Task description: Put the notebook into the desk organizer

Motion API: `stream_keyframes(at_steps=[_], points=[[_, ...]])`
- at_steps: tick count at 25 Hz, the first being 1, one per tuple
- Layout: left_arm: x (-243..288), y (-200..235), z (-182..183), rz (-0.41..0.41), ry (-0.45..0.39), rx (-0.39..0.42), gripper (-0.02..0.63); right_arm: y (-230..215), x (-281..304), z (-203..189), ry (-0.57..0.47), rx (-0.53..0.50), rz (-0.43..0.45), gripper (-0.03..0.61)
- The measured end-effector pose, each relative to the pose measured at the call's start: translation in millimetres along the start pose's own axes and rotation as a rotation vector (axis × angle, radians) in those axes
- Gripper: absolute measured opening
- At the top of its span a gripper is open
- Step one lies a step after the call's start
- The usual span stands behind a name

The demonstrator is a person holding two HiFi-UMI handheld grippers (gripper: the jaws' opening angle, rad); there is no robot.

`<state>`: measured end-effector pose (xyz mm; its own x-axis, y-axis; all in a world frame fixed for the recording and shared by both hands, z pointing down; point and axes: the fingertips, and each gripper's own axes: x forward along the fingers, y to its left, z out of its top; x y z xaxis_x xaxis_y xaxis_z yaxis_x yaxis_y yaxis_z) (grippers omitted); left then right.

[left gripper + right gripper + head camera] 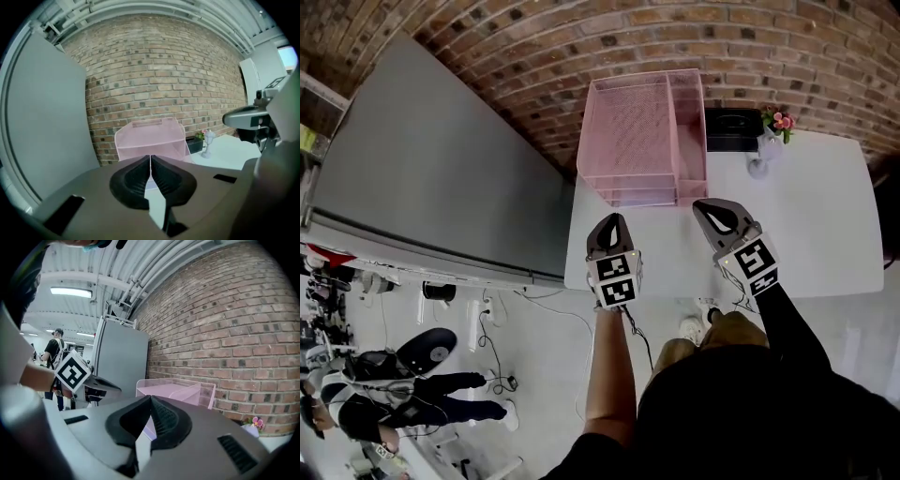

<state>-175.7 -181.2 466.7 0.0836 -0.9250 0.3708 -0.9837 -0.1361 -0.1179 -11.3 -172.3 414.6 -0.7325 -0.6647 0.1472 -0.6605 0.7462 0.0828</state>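
Before one pink desk organizer [642,141], left tongs [611,218] and right tongs [700,205], both clenched empty.

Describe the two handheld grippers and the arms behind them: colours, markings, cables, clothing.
The left gripper and right gripper have grey tapered bodies ending in black ribbed pads. Each carries a white cube with black square markers. A thin dark cable runs from the left one. The right arm wears a long black sleeve; the left forearm has no sleeve.

We face a red brick wall [581,56] at twelve o'clock, white counter [811,220] against it, tall grey cabinet [431,169] at ten, pale floor [548,375] at seven, strip light [70,292] above us.
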Motion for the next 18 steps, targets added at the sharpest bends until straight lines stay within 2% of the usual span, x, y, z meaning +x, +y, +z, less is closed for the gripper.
stream_keyframes(at_steps=[4,9,13,18], points=[[-29.4,-5.6,30.1,-0.024,-0.080,-0.042,0.021,5.0,-8.2,16.4,-0.031,-0.024,-0.010,0.021],[-60.7,-14.0,68.5,-0.027,-0.177,-0.023,0.021,11.0,-20.1,31.6,-0.063,-0.057,-0.034,0.021],[-77.1,-20.1,93.3,-0.014,-0.243,-0.010,0.021,2.6,-27.5,42.9,-0.085,-0.068,-0.100,0.021],[-95.7,-18.8,118.1,-0.011,-0.301,0.025,0.021,1.6,-36.6,61.8,-0.129,-0.088,-0.133,0.021]])
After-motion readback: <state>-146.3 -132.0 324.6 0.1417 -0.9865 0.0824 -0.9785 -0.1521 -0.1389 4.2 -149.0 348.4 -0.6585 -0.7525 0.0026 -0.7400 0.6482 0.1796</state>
